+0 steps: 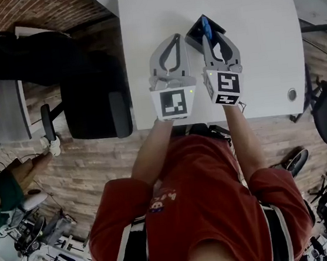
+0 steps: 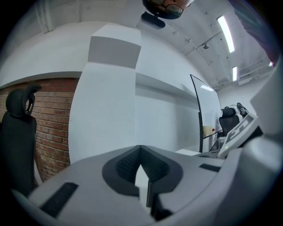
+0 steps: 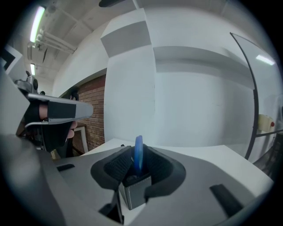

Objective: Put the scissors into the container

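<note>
The scissors (image 3: 138, 154) stand upright in the container (image 3: 135, 194), a small square grey box. Only their blue handle rises above its rim. In the head view the same blue handle (image 1: 205, 29) shows inside the dark container (image 1: 194, 37), which sits on the white bench (image 1: 258, 38) near its far edge.

The right hand-held gripper (image 3: 138, 149) reaches over the container with its jaws spread on either side of the handle. A slim gap shows on each side, so the ribbed pads (image 3: 118, 164) do not press on it and the scissors stand free. From above, this hand-held gripper (image 1: 212, 34) straddles the near side of the container, its marker cube (image 1: 226, 87) towards the person.

Just beside it, the left hand-held gripper (image 1: 171, 39) hovers over bare bench. In its own view, the left hand-held gripper (image 2: 140, 148) has its jaw tips closed together with nothing between them, and it faces a white wall panel (image 2: 110, 88) with a brick wall (image 2: 53, 119) to the side.

A small round metal fitting (image 1: 291, 94) is set into the bench near its right front corner, well apart from the container. A black office chair (image 1: 95, 100) stands on the brick-patterned floor (image 1: 97, 164) just left of the bench. The person wears a red shirt (image 1: 201, 199).
</note>
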{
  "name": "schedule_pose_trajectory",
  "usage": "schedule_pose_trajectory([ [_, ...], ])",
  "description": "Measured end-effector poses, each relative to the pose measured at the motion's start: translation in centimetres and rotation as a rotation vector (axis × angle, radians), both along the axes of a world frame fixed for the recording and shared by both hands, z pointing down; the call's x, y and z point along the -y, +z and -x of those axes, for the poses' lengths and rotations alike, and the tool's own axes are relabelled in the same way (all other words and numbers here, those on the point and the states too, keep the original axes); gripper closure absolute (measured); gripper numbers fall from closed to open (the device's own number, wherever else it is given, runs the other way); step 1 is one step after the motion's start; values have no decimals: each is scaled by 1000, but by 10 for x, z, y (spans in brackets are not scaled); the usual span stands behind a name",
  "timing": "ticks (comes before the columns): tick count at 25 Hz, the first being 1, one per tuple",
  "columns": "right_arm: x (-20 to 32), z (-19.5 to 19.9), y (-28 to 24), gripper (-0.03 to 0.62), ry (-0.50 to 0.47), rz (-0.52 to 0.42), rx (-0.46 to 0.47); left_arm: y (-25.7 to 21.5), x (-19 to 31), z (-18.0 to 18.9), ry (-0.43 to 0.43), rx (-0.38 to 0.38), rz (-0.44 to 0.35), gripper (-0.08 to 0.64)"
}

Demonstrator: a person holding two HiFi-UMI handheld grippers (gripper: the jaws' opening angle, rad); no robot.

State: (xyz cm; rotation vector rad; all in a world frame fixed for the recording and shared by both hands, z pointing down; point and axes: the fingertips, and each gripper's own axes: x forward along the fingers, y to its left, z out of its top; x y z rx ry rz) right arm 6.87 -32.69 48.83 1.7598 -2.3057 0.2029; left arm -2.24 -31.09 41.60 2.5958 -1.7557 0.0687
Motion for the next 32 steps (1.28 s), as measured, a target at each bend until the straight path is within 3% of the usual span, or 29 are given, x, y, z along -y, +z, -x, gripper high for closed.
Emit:
schedule_pose_trajectory([
  [18, -40, -8, -37, 472, -16, -78, 6, -30, -34, -4, -8, -2, -66, 549],
  [32, -79, -17, -109, 471, -45, -275, 33, -67, -71, -12, -27, 17, -149, 548],
])
